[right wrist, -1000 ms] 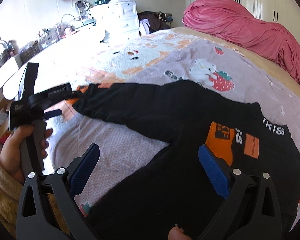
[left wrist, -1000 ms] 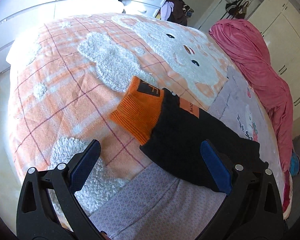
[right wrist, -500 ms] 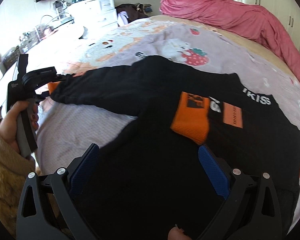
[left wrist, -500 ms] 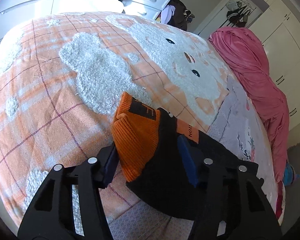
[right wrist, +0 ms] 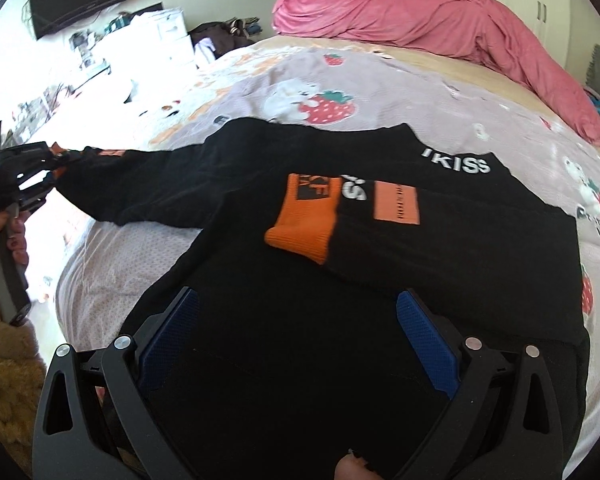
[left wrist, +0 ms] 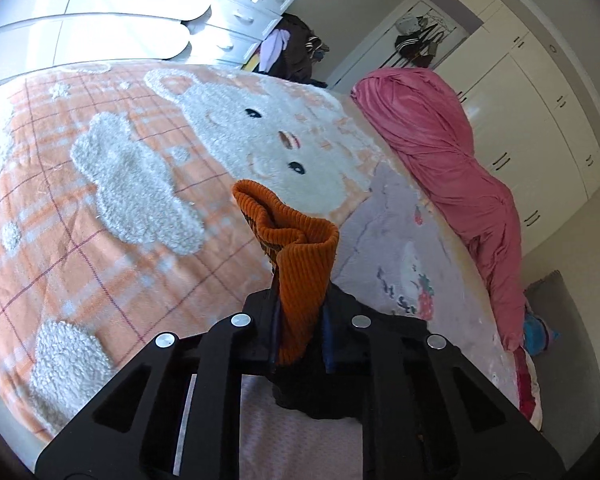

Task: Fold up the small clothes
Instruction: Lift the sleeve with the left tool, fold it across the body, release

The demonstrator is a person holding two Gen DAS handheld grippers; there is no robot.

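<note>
Pinching the orange cuff (left wrist: 304, 280) of one sleeve (right wrist: 140, 188), the left gripper (left wrist: 302, 332) has just closed its jaws, and the ribbed cloth now stands up bunched between the two pads. Below the jaws a bit of black cloth hangs over the lilac sheet (left wrist: 396, 248). In the right wrist view this same gripper (right wrist: 40, 168) is seen at the far left, held by a hand (right wrist: 4, 248) with a fuzzy tan cuff, and the sleeve stretches from it to the body of the sweater (right wrist: 340, 280).

The right gripper (right wrist: 298, 340) is released: its blue pads (right wrist: 428, 336) stand wide apart above the lower part of the sweater, with only flat black cloth under them. The sweater lies spread on the bed. Its other sleeve is folded over the chest, so the second cuff (right wrist: 304, 216) rests beside an orange patch (right wrist: 396, 204).

Farther away are an orange blanket (left wrist: 100, 184) with a white bear, a pink quilt (right wrist: 420, 16) and white drawers (left wrist: 252, 4).
</note>
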